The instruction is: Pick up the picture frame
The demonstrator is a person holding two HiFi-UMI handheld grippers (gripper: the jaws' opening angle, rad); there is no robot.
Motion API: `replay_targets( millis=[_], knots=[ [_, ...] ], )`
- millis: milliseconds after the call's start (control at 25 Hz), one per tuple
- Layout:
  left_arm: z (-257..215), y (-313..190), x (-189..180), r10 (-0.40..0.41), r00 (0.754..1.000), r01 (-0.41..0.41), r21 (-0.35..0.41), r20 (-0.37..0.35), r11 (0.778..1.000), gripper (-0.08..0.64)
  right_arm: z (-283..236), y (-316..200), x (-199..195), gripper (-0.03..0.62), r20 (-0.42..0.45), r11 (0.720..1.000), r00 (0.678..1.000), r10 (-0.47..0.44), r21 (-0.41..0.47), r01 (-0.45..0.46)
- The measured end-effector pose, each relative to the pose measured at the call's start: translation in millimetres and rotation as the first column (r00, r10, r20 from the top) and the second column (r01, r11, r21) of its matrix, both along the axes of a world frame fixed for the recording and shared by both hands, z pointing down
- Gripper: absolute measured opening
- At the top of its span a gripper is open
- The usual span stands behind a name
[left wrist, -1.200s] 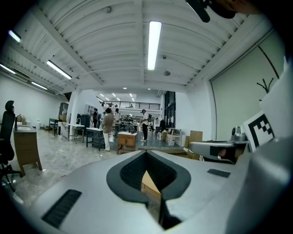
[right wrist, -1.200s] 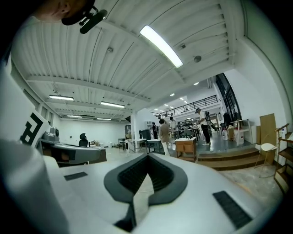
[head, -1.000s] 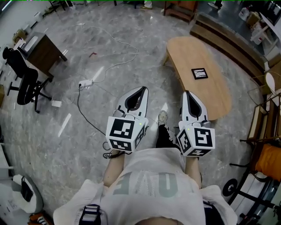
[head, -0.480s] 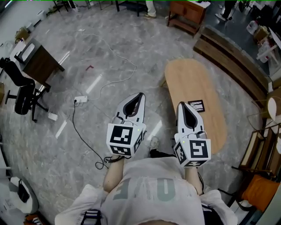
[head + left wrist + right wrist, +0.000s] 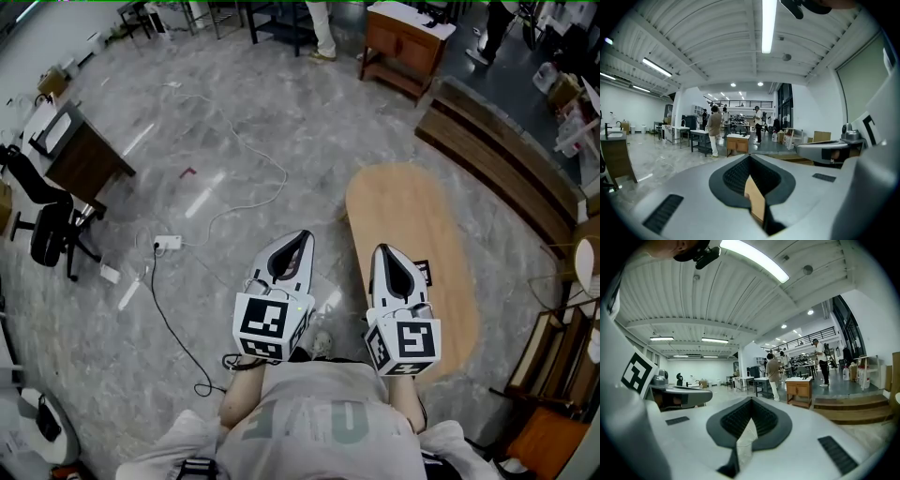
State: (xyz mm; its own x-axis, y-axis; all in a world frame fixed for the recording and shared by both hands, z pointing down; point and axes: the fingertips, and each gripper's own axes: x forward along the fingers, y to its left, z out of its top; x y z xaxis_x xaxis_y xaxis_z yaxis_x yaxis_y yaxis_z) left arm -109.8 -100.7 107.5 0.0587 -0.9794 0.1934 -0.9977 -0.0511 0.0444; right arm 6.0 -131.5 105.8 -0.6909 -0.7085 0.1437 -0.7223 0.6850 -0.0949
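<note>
Oval table (image 5: 403,202): picture frame (image 5: 427,273) flat, half-hidden.

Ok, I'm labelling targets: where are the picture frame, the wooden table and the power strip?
picture frame (image 5: 425,273): head view, visible right part.
wooden table (image 5: 394,206): head view, bare top.
power strip (image 5: 169,243): head view, white body.

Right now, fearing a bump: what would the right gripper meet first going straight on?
Nothing near: the right gripper points nearly level over the table; open floor ahead, then probably a far desk.
</note>
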Motion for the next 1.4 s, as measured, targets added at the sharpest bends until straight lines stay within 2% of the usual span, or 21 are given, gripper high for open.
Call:
replay_targets(
  millis=[280,600,880,1120,1400],
  knots=[
    [5,-24,-3,0.047,0.998,-0.047,0.000,-0.032,0.999,0.009,6,-15,-13,0.005,-0.005,1.000,1.000,0.008,-0.003,-0.008],
    [-3,-39,-8,0.114,0.993,-0.114,0.020,-0.010,0.993,0.009,-9,-24,-22,0.005,0.014,0.996,0.997,0.077,0.043,-0.077],
    [-7,-43,-26,0.154,0.988,-0.154,0.038,0.002,0.987,0.009,-7,-25,-43,0.005,0.012,0.994,0.995,0.095,0.053,-0.096],
    [-12,-55,-48,0.140,0.990,-0.141,0.052,0.028,0.989,0.009,-20,-33,-55,0.005,0.019,0.989,0.993,0.113,0.098,-0.114],
    [-9,-68,-70,0.128,0.992,-0.127,0.072,-0.014,0.989,0.009,-24,-47,-67,0.005,0.020,0.983,0.990,0.142,0.115,-0.143]
  ],
)
